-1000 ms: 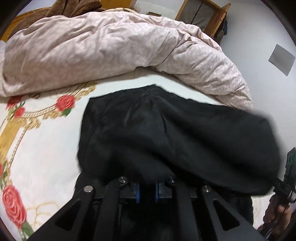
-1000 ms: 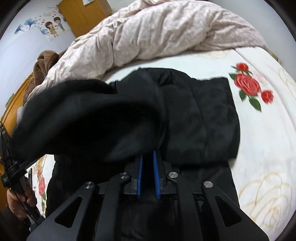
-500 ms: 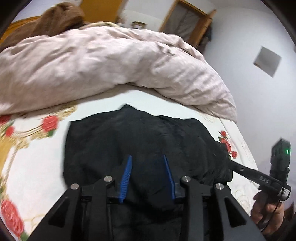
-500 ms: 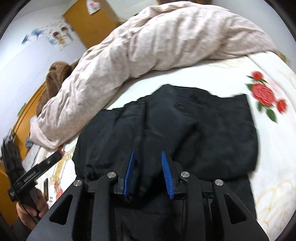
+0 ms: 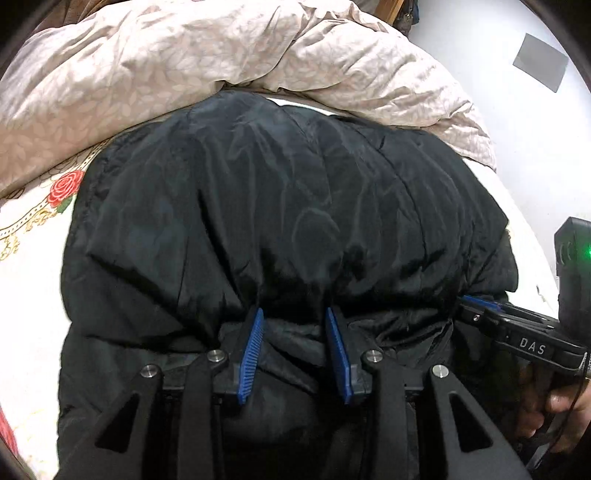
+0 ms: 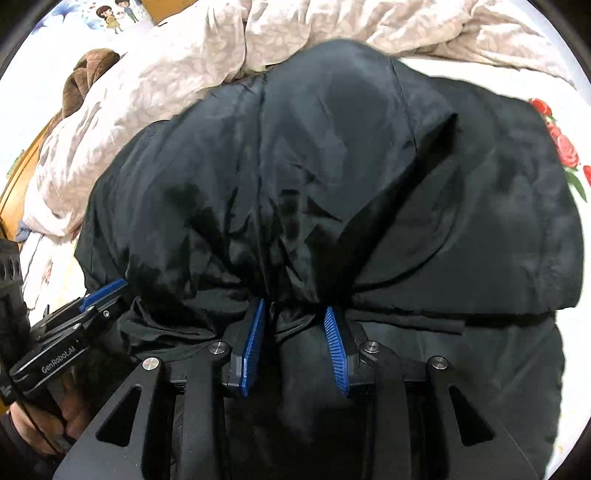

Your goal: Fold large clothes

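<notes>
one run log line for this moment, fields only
phase: fold laid over | item: black jacket on bed sheet | left gripper: open, just released | right gripper: open, just released

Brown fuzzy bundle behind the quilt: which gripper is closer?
Left. The left gripper is at the black jacket's edge on the bundle's side; the right gripper is further along, away from it. Both have just been opening, fabric between their jaws.

Black jacket (image 5: 295,206) cut off by the lower edge behind the left gripper (image 5: 294,317). Bedsheet (image 5: 29,295) under it hidden. Hand (image 5: 554,413) right of it cropped. Wall poster (image 6: 118,16) far beyond the right gripper (image 6: 294,310) cropped, too small to read.
</notes>
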Available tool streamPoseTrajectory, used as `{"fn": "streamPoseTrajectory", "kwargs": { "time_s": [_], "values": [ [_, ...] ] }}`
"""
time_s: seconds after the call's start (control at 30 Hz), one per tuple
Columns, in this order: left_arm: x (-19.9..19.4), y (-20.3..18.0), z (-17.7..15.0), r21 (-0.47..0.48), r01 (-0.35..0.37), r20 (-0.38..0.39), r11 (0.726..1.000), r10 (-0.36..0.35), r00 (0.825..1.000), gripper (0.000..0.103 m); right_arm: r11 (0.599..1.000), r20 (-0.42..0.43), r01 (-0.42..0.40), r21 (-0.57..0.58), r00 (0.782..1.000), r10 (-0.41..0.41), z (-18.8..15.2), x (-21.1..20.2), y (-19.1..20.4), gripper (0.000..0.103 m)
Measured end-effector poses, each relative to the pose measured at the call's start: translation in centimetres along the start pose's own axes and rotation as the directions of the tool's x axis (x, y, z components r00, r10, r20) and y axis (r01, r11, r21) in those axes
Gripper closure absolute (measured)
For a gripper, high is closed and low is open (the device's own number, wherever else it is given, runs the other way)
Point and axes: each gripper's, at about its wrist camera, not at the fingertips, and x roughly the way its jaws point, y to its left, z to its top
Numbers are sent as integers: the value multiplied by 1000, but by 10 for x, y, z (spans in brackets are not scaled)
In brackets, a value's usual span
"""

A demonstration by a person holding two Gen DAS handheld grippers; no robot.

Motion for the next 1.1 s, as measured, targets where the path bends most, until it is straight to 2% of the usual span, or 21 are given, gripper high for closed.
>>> {"fn": "streamPoseTrajectory", "kwargs": {
  "time_s": [0.1, 0.23, 0.3, 0.37, 0.43, 0.5, 0.57, 0.67, 0.77, 0.83, 0.93, 1.03, 1.1],
  "values": [
    [-26, 4, 2, -19, 21, 18, 1000, -21, 1000, 66, 999, 65, 4, -34, 998, -1, 6, -34, 8, 68],
    [-67, -1, 24, -3, 38, 162, 999, -37, 986, 66, 998, 195, 10, -62, 981, 2, 28, -75, 12, 68],
    [-68, 0, 46, 0, 32, 204, 1000, -31, 978, 65, 997, 240, 23, -68, 971, -6, 47, -79, 11, 68],
    [-55, 7, 67, -10, -11, 215, 1000, 13, 977, 65, 997, 260, 39, -62, 965, -22, 65, -74, 8, 68],
    [-30, 19, 85, -32, -73, 184, 997, 78, 980, 65, 998, 259, 59, -35, 965, -48, 81, -58, -5, 68],
    [-3, 34, 84, -60, -118, 135, 991, 126, 983, 65, 996, 189, 91, 21, 977, -93, 82, -32, -27, 68],
    [17, 46, 71, -84, -101, 99, 991, 109, 989, 68, 994, 137, 103, 41, 985, -107, 71, -8, -45, 69],
    [25, 50, 55, -65, -106, 111, 992, 112, 987, 70, 995, 168, 89, 42, 981, -95, 53, 2, -52, 69],
    [15, 46, 57, -70, -113, 95, 991, 119, 988, 70, 994, 151, 103, 47, 982, -109, 56, -2, -51, 69],
    [-4, 43, 64, -71, -99, 120, 993, 107, 987, 71, 992, 169, 122, 35, 978, -126, 65, -19, -45, 69],
    [-24, 35, 89, -23, -70, 200, 997, 73, 977, 70, 995, 260, 95, 13, 961, -95, 85, -45, -38, 67],
    [-9, 34, 118, 10, -68, 214, 998, 64, 975, 69, 998, 257, 65, -5, 964, -61, 114, -34, -34, 67],
    [17, 36, 132, 5, -80, 168, 997, 78, 983, 69, 995, 227, 95, -24, 970, -88, 126, -9, -31, 67]
  ]
}}
